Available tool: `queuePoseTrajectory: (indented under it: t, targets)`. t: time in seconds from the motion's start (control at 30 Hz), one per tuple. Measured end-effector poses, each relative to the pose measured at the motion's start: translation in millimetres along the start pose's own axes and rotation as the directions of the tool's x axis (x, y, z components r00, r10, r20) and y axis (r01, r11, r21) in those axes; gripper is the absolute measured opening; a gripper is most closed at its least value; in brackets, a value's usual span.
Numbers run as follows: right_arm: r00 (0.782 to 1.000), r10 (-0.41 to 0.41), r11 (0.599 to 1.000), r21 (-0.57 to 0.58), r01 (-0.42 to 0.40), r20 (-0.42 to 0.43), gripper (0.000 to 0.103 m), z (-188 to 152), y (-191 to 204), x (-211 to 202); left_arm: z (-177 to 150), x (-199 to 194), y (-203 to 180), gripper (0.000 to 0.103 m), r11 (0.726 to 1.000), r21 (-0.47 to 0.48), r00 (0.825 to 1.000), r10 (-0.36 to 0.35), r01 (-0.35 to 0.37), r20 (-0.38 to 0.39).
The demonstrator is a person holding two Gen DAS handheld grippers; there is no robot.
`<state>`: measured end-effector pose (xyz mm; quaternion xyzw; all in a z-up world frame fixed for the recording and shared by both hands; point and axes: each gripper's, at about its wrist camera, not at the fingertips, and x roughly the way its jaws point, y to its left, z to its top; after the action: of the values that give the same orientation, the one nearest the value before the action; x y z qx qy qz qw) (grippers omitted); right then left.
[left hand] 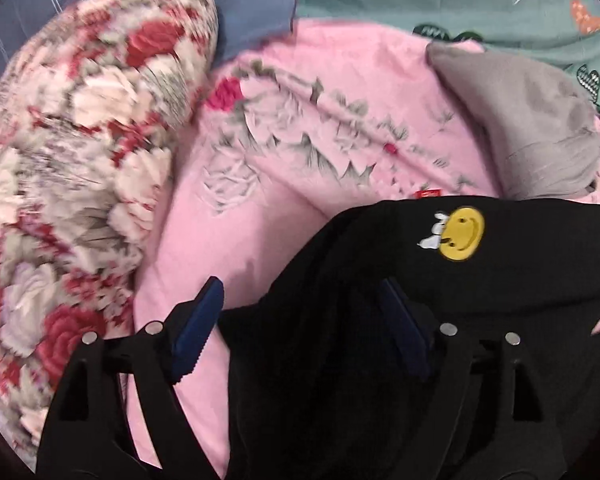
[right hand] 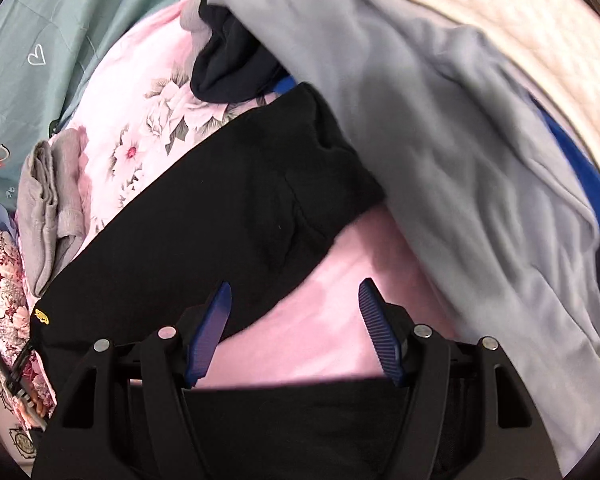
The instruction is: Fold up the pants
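Black pants (left hand: 440, 320) with a yellow smiley patch (left hand: 462, 234) lie on a pink floral bedsheet (left hand: 300, 128). My left gripper (left hand: 304, 312) is open, its jaws wide apart, with the pants' edge lying between and under the fingers. In the right wrist view the pants (right hand: 204, 216) stretch diagonally from lower left to upper middle over the pink sheet (right hand: 308, 320). My right gripper (right hand: 294, 316) is open above bare sheet, just beside the pants' lower edge; its left finger (right hand: 210, 332) overlaps the black cloth.
A red-and-white floral quilt (left hand: 68, 160) bulges on the left. A folded grey garment (left hand: 532, 128) lies beyond the pants. A large grey garment (right hand: 460, 152), a dark bundle (right hand: 232, 64) and blue cloth (right hand: 580, 176) lie at the right. Teal bedding (right hand: 60, 32) lies at the back.
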<state>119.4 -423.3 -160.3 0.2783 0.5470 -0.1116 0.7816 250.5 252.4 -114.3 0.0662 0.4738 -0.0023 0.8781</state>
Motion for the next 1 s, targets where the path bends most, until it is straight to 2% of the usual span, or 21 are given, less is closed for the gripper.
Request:
queuePoseTrajectory:
  t: [0.07, 0.17, 0.23, 0.27, 0.3, 0.33, 0.37, 0.43, 0.5, 0.6, 0.63, 0.67, 0.7, 0.73, 0.77, 0.83, 0.9, 1.0]
  targets:
    - [1.0, -0.019, 1.0, -0.001, 0.019, 0.0, 0.066, 6.8, 2.5, 13.4, -9.1, -17.3, -3.3, 0.082, 1.0, -0.005, 1.0, -0.007, 0.007, 0.018]
    - [0.997, -0.069, 0.997, -0.017, 0.069, 0.016, 0.066, 12.7, 6.4, 27.7, -30.9, -38.9, -13.1, 0.082, 0.996, -0.018, 0.996, -0.089, 0.09, 0.013]
    - [0.994, -0.095, 0.994, -0.042, 0.097, 0.045, 0.063, 12.2, 11.3, 30.8, -46.2, -43.3, -23.8, 0.083, 0.99, -0.011, 0.99, -0.141, 0.141, -0.02]
    - [0.99, -0.128, 0.99, -0.053, 0.131, 0.064, 0.058, 11.5, 14.2, 31.7, -54.1, -41.1, -30.4, 0.083, 0.987, -0.005, 0.986, -0.161, 0.161, -0.043]
    - [0.983, -0.156, 0.985, -0.061, 0.162, 0.093, 0.038, 10.8, 17.1, 31.0, -59.8, -34.4, -36.0, 0.083, 0.987, 0.003, 0.985, -0.162, 0.163, -0.064]
    - [0.98, -0.163, 0.984, -0.059, 0.17, 0.112, 0.025, 11.3, 18.6, 29.7, -66.1, -29.3, -41.3, 0.083, 0.988, 0.014, 0.985, -0.149, 0.151, -0.082]
    - [0.982, -0.143, 0.987, -0.051, 0.15, 0.121, 0.017, 12.9, 18.8, 27.7, -71.1, -20.7, -45.8, 0.083, 0.992, 0.026, 0.987, -0.124, 0.127, -0.107]
    - [0.979, -0.156, 0.987, -0.019, 0.16, 0.132, 0.016, 16.9, 17.0, 22.9, -76.8, -5.7, -48.9, 0.083, 0.993, 0.022, 0.982, -0.11, 0.115, -0.156]
    - [0.973, -0.173, 0.985, 0.013, 0.173, 0.152, 0.016, 21.2, 13.2, 16.4, -83.1, 3.1, -48.7, 0.083, 0.994, 0.015, 0.978, -0.102, 0.106, -0.182]
    - [0.974, -0.196, 0.981, 0.007, 0.196, 0.112, 0.016, 22.2, 10.6, 31.9, -89.2, 12.5, -47.6, 0.09, 0.994, 0.006, 0.976, -0.105, 0.109, -0.188]
    - [0.969, -0.212, 0.977, -0.008, 0.214, 0.125, 0.017, 21.7, 13.7, 33.9, -90.3, 14.2, -46.3, 0.09, 0.994, 0.0, 0.976, -0.112, 0.114, -0.188]
    - [0.956, -0.26, 0.963, -0.04, 0.268, 0.136, 0.019, 20.2, 21.0, 35.1, -89.8, 14.4, -44.6, 0.09, 0.993, -0.004, 0.974, -0.118, 0.119, -0.192]
    - [0.94, -0.309, 0.945, -0.066, 0.321, 0.142, 0.034, 18.8, 27.2, 33.4, -88.4, 12.8, -43.5, 0.09, 0.992, -0.009, 0.973, -0.124, 0.125, -0.197]
    - [0.93, -0.341, 0.932, -0.082, 0.354, 0.138, 0.053, 17.2, 31.3, 30.6, -87.0, 10.7, -42.6, 0.089, 0.991, -0.013, 0.971, -0.131, 0.131, -0.201]
    - [0.931, -0.347, 0.928, -0.1, 0.358, 0.118, 0.056, 12.7, 36.7, 24.1, -83.4, 3.0, -39.9, 0.089, 0.989, -0.018, 0.969, -0.147, 0.147, -0.198]
    - [0.947, -0.296, 0.943, -0.12, 0.311, 0.121, 0.056, 0.4, 45.1, 4.6, -74.3, -16.5, -34.2, 0.089, 0.986, -0.002, 0.973, -0.163, 0.165, -0.161]
    - [0.965, -0.207, 0.958, -0.17, 0.233, 0.159, 0.057, -23.6, 59.3, -27.6, -62.1, -35.5, -26.4, 0.089, 0.985, 0.025, 0.979, -0.165, 0.169, -0.116]
    - [0.983, -0.054, 0.965, -0.244, 0.096, 0.175, 0.058, -62.0, 70.9, -58.2, -28.5, -53.9, -4.6, 0.095, 0.99, 0.073, 0.992, -0.12, 0.123, -0.042]
